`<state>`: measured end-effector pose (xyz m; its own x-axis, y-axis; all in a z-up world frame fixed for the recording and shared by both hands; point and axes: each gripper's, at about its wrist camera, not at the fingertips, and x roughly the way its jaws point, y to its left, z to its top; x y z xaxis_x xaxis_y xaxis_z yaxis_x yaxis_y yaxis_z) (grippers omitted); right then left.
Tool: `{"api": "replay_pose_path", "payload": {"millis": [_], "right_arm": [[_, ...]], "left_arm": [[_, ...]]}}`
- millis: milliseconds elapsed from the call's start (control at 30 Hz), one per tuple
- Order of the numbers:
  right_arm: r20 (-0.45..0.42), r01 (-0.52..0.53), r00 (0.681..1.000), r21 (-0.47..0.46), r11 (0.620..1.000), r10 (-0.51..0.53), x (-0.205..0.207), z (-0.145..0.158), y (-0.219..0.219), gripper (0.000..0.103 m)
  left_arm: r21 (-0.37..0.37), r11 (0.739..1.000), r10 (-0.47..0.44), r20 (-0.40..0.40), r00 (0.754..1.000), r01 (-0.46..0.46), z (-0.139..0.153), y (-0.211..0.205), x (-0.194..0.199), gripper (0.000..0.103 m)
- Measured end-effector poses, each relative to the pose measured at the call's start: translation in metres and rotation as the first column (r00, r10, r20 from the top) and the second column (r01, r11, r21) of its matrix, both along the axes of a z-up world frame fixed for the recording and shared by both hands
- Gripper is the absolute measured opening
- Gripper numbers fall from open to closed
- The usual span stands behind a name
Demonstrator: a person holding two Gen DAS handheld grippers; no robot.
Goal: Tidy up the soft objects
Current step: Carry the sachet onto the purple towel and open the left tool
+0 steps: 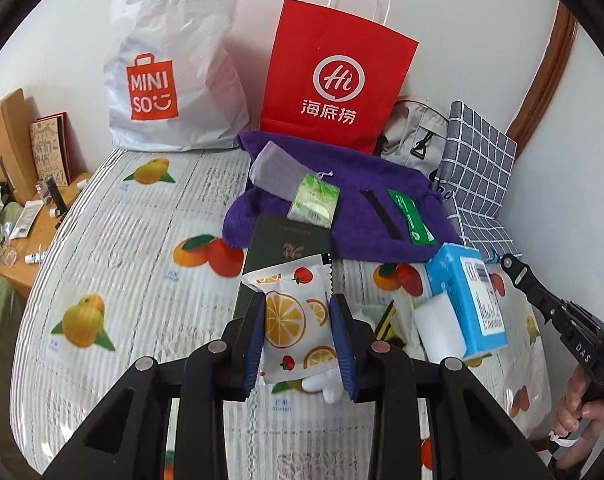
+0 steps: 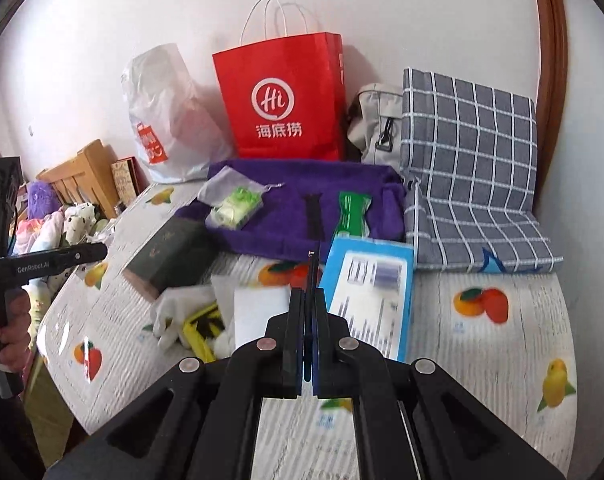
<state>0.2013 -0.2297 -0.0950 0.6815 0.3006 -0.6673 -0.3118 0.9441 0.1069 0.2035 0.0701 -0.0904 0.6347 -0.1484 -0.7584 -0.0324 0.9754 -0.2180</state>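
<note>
My left gripper is shut on a white packet printed with orange slices and strawberries, held above the fruit-print bed sheet. In the right wrist view my right gripper is shut, pinching a thin edge of the blue pack, which hangs to its right. The left wrist view shows that blue pack tilted up off the sheet under the right gripper. A white foam block lies beside it. White gloves lie lower left.
A purple cloth carries a mesh pouch, a green-white packet and a green sachet. A dark book lies in front. At the wall stand a red paper bag, a white bag, a grey bag and a checked cloth.
</note>
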Motion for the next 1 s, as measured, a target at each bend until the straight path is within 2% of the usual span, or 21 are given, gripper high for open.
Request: {"api": "replay_pose_path", "payload": {"millis": [333, 1000], "right_arm": [[0.021, 0.011, 1.0, 0.02, 1.0, -0.012, 0.052, 0.014, 0.007, 0.003], [-0.012, -0.032, 0.999, 0.038, 0.999, 0.032, 0.172, -0.001, 0.036, 0.003]], "left_arm": [[0.027, 1.0, 0.0, -0.009, 1.0, 0.001, 0.005, -0.001, 0.045, 0.03], [-0.036, 0.999, -0.021, -0.07, 0.997, 0.018, -0.02, 0.007, 0.15, 0.031]]}}
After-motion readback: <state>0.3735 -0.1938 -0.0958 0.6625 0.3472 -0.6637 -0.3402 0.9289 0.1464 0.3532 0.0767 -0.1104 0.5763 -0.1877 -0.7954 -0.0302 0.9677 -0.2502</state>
